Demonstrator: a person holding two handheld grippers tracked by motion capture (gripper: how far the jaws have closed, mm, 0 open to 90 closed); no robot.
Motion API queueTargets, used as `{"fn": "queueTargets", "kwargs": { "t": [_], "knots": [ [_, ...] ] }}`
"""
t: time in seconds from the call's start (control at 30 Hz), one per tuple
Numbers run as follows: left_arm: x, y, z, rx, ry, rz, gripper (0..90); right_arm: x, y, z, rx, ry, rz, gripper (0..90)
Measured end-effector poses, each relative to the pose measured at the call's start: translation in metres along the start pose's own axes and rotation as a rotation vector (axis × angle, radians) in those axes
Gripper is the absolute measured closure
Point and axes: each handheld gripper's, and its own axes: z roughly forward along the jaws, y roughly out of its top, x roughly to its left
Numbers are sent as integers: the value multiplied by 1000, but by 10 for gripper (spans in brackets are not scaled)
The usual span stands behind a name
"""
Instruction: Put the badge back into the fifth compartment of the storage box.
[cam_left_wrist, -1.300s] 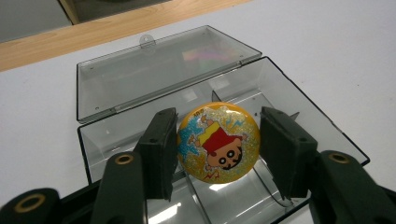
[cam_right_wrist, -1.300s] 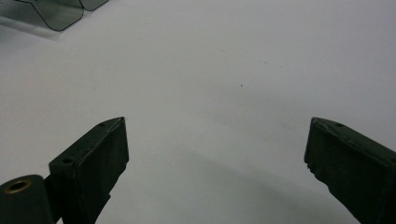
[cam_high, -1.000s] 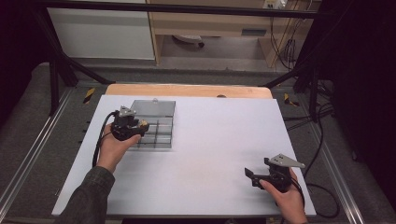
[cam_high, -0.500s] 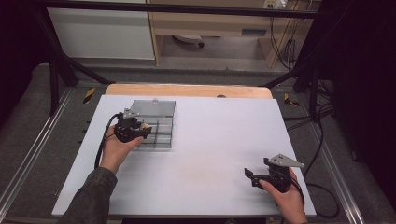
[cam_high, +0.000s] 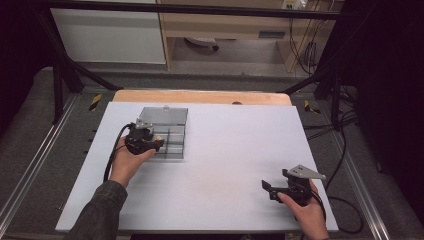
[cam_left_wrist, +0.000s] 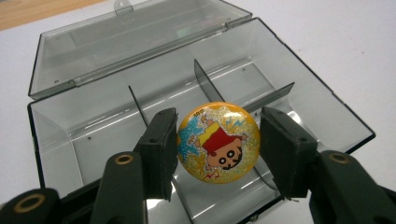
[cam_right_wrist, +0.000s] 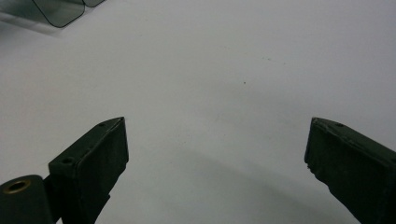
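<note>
Step in hand looks like placing: left gripper (cam_left_wrist: 218, 142) is clamped on a round badge (cam_left_wrist: 218, 142), one jaw on each side of its rim, holding it over the open compartment box (cam_left_wrist: 322, 100). Badge hangs above the box's near-middle cells, right over the dividers (cam_left_wrist: 208, 84), face tilted up to the camera; I can't tell whether it touches a divider edge. Next move, as I read it: shift off the divider line, centre over one cell, lower until the badge sits flat, then release; dropping from here risks it landing propped on a partition. Badge is a glossy domed disc, yellow-orange glitter ground, cartoon kid in red shirt, blue lightning bolts around it. Box is smoke-tinted clear plastic, lid (cam_left_wrist: 140, 32) hinged open and lying back on the far side, cells look empty. In the high view the box (cam_high: 170, 150) sits on the white table (cam_high: 225, 150) at its left; right gripper (cam_high: 272, 189) rests well apart from the box, near the right front edge, jaws spread wide with nothing between them.
</note>
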Motion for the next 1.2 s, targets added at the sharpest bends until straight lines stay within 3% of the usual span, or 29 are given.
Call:
{"fn": "queueTargets", "kwargs": {
  "t": [0.33, 0.67, 0.97, 1.2],
  "knots": [
    [1, -1, -1, -22, 4, -16, 424, 0, 0, 0, 2, 1, 0, 67],
    [0, 1, -4, -96, -19, -36, 346, 0, 0, 0, 3, -1, 1, 63],
    [-3, 6, -7, -187, -14, -54, 139, 0, 0, 0, 1, 0, 2, 46],
    [-3, 8, -10, -262, -34, -70, 86, 0, 0, 1, 3, 1, 1, 42]
  ]
}}
